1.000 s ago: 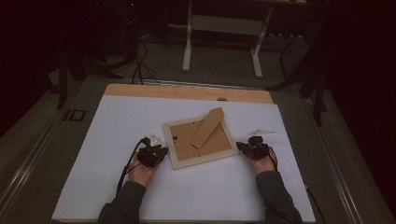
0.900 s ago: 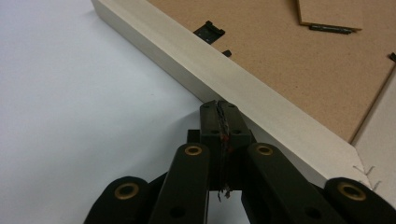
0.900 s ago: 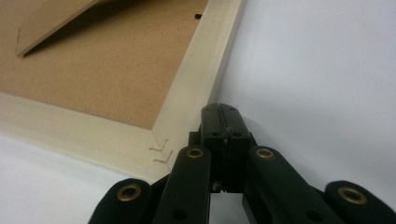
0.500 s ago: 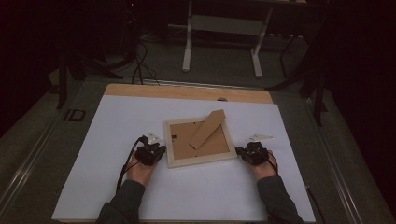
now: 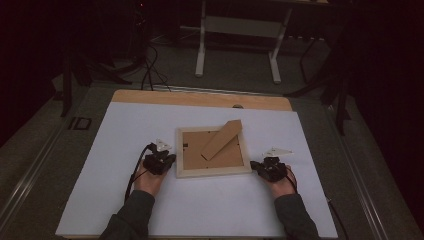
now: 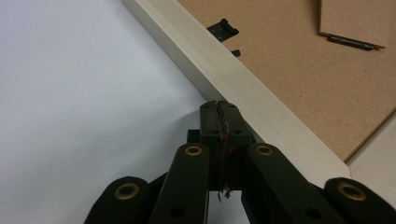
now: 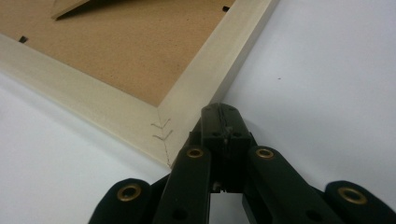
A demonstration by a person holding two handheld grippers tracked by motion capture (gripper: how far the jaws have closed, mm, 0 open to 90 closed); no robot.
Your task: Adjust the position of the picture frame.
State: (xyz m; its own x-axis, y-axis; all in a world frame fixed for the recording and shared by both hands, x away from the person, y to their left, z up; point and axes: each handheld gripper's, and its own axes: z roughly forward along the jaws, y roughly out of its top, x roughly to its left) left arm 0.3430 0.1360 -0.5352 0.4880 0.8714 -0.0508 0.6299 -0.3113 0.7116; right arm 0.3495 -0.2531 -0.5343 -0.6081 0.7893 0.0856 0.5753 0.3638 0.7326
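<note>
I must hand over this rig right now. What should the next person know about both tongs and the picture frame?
Left tongs: shut, empty, tips at the frame's left edge.
Right tongs: shut, empty, tips at the frame's near right corner.
Picture frame: lies face down on the white sheet, between the two tongs; its cardboard stand sticks up from the back board.
Done: tongs are placed on both sides.
Left: probably to push or square the frame; nothing is gripped or lifted yet.

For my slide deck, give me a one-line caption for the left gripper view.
Shut left tool tip at the pale wooden edge of a face-down picture frame on the white table.
</note>
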